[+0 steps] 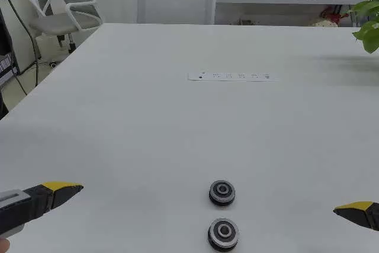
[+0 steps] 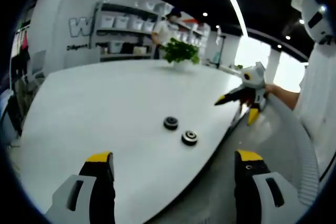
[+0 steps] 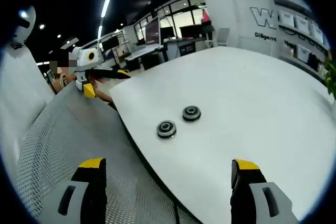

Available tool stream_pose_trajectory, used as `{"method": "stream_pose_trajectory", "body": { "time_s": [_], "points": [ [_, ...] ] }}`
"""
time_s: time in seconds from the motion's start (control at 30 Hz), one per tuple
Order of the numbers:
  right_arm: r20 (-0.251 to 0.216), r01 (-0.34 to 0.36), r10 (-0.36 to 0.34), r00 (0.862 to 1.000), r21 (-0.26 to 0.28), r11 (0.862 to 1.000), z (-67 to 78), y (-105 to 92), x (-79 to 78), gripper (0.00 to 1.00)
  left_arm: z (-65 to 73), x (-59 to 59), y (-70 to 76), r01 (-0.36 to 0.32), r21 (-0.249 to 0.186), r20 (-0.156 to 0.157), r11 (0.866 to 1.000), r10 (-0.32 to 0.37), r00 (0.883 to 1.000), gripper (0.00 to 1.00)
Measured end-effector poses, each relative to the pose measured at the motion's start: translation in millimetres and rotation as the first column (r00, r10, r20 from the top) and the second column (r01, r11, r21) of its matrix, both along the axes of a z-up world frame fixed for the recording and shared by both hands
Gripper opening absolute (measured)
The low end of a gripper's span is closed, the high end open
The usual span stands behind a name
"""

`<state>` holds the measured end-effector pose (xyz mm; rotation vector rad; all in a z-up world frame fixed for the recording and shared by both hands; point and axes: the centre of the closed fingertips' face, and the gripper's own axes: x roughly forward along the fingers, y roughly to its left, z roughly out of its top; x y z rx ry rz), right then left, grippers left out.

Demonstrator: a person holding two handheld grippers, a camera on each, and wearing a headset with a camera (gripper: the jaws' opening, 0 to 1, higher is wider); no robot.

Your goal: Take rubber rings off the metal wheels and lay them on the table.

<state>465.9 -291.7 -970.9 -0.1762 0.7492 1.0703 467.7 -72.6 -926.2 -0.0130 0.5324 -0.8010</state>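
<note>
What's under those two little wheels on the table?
The white table. The far wheel and near wheel lie flat on it, so their undersides are hidden.

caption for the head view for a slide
Two black rubber-ringed metal wheels sit on a white table between the open yellow-tipped left gripper and right gripper.

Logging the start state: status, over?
Left gripper open, right gripper open, both short of the wheels. Far wheel and near wheel flat on table, rings on. Nothing between fingers and wheels.
</note>
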Motion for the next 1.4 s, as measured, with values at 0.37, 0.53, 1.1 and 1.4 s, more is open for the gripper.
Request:
{"method": "stream_pose_trajectory", "body": {
  "time_s": [0.37,0.53,1.1,1.4],
  "points": [
    [0.003,0.004,-0.004,1.000,0.002,1.000,0.8,-0.2,0.4,0.99,-1.4,-1.1,-0.2,0.012,0.017,0.001,1.000,-0.012,1.000,0.97],
    [0.005,0.005,-0.005,1.000,0.003,1.000,1.0,-0.4,0.9,0.99,-2.4,-1.2,0.2,0.020,0.031,0.003,0.999,-0.020,1.000,0.97],
    [0.015,0.005,-0.005,1.000,-0.008,1.000,1.3,0.7,0.4,0.99,-5.7,-3.1,5.3,0.031,0.098,0.024,0.995,-0.034,0.999,0.95],
    [0.026,0.019,-0.019,0.999,-0.006,1.000,3.0,-1.4,2.1,0.96,-6.9,-4.4,4.0,0.056,0.120,0.031,0.991,-0.060,0.998,0.94]
  ]
}}
